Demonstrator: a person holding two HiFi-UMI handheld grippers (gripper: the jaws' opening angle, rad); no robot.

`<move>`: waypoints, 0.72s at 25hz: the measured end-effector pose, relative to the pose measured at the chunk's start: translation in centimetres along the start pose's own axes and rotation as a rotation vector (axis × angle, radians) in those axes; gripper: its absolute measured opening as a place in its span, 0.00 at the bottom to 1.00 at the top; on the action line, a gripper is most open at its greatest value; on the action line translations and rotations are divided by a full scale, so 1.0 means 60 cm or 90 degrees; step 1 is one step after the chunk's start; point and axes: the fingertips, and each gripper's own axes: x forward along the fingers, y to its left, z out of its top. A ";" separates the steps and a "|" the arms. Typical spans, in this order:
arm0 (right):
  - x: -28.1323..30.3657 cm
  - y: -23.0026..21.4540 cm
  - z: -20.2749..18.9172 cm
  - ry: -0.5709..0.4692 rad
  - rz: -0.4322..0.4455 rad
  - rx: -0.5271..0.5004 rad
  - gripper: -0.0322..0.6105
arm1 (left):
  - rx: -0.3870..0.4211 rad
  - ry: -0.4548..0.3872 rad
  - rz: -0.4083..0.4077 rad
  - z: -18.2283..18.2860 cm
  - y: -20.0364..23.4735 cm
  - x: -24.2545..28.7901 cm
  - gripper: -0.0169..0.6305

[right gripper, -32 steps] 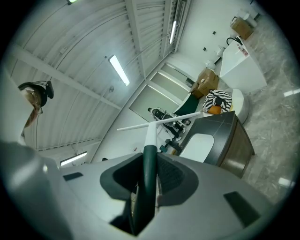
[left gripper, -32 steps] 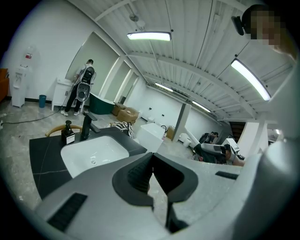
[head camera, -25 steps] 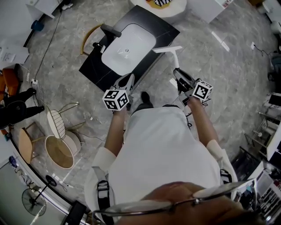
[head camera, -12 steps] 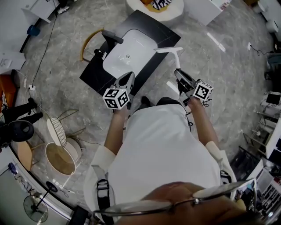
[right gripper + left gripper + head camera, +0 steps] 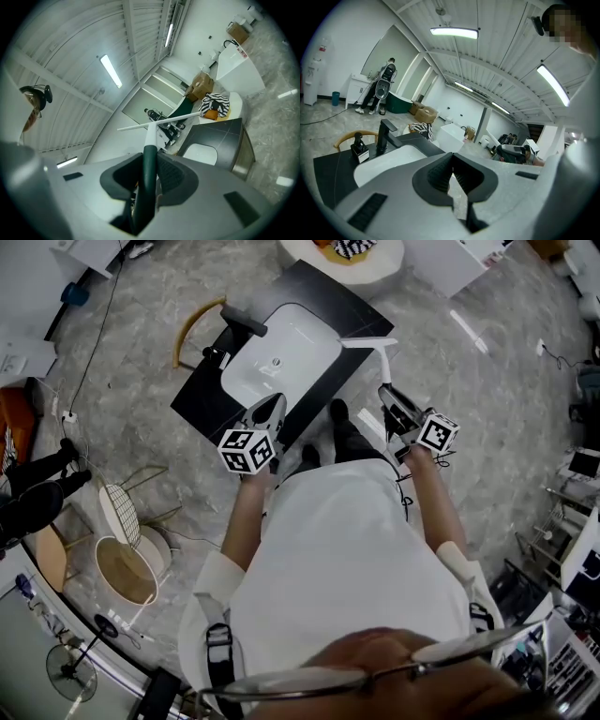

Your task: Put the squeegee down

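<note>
Right gripper [image 5: 150, 165]: jaws closed on the squeegee's dark green handle, the pads pressing it from both sides.
Squeegee [image 5: 150, 136]: held off the floor; the handle runs out past the jaws, green then white, to a long white blade across its far end.
Squeegee place: in the head view the squeegee [image 5: 381, 362] points away from the person, and its blade lies by the right edge of the counter [image 5: 323, 298].
Left gripper [image 5: 452, 174]: jaws drawn together, tips meeting, nothing between them.
Left gripper place: in the head view the left gripper [image 5: 266, 418] is at the near edge of the counter, aimed at the sink [image 5: 281, 357].
Counter: black slab with a white sink set in it, standing on a grey marbled floor [image 5: 141, 418].
Faucet [image 5: 386, 136]: black, at the sink's far side.
Dispenser [image 5: 359, 146]: small black pump bottle on the counter, just beside the faucet.
Chair [image 5: 192, 322]: curved wooden back, behind the counter.
Round table [image 5: 386, 259]: white, beyond the counter, with a zebra-striped item on it.
Person: white top, both forearms stretched forward, one foot [image 5: 339, 416] between the grippers.
</note>
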 end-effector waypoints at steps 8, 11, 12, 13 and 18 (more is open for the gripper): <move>0.053 -0.054 0.062 0.056 0.019 -0.021 0.21 | -0.004 -0.020 0.037 0.043 0.005 0.056 0.03; 0.078 -0.080 0.086 0.073 0.022 -0.011 0.21 | -0.013 -0.029 0.057 0.059 0.014 0.075 0.03; 0.086 -0.088 0.093 0.081 0.023 -0.010 0.21 | -0.017 -0.032 0.064 0.062 0.017 0.081 0.03; 0.095 -0.096 0.099 0.091 0.024 -0.012 0.21 | -0.021 -0.034 0.071 0.065 0.019 0.087 0.03; 0.147 -0.138 0.138 0.140 0.035 -0.030 0.21 | -0.046 -0.042 0.107 0.070 0.032 0.120 0.03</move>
